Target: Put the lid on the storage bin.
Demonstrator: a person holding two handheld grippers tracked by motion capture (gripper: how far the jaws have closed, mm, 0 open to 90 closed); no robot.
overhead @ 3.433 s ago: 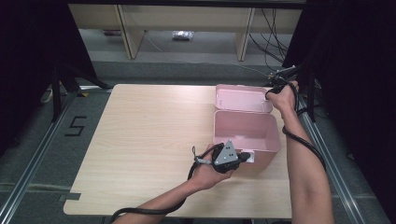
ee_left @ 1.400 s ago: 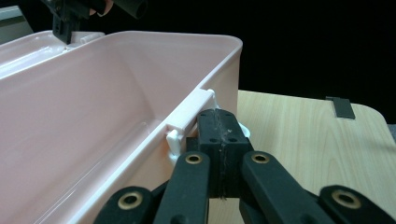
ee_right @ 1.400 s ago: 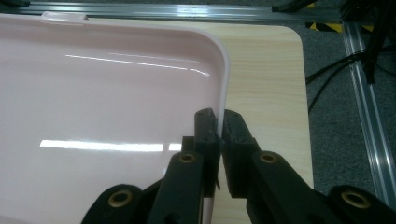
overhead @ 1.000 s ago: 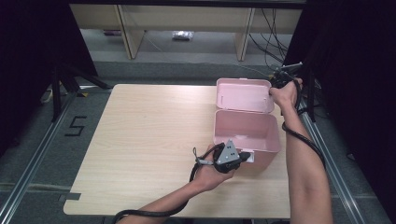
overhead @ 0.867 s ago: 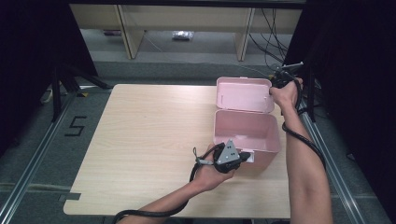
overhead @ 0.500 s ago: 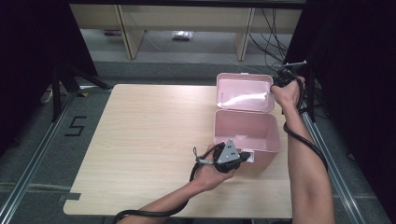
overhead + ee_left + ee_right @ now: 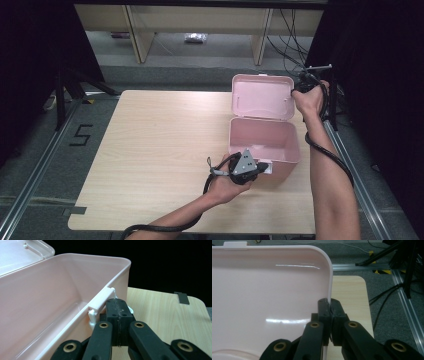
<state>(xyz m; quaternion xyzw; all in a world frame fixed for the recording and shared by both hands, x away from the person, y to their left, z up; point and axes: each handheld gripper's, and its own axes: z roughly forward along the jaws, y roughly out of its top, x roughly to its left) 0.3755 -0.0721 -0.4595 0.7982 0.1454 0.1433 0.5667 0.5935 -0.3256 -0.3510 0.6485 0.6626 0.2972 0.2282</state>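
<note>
A pink plastic box (image 7: 263, 142) stands open at the right side of the wooden table (image 7: 150, 150), its hinged lid (image 7: 262, 96) raised at the back. My left gripper (image 7: 262, 169) is at the box's front wall. In the left gripper view the gripper (image 7: 117, 305) is shut on the white latch (image 7: 100, 302) just below the rim of the box (image 7: 50, 297). My right gripper (image 7: 299, 87) holds the lid's right edge. In the right gripper view the gripper (image 7: 329, 306) is shut on the rim of the lid (image 7: 269, 290). The box looks empty inside.
The table's left half (image 7: 140, 130) is bare wood. A strip of dark tape (image 7: 183, 298) marks one table corner. Shelf legs (image 7: 132, 30) and cables (image 7: 295, 35) stand beyond the far edge. Metal rails (image 7: 30, 170) run along the floor on both sides.
The right hand has lifted the lid's edge, so the lid now stands more upright than before. The left hand and the box body have kept still.
</note>
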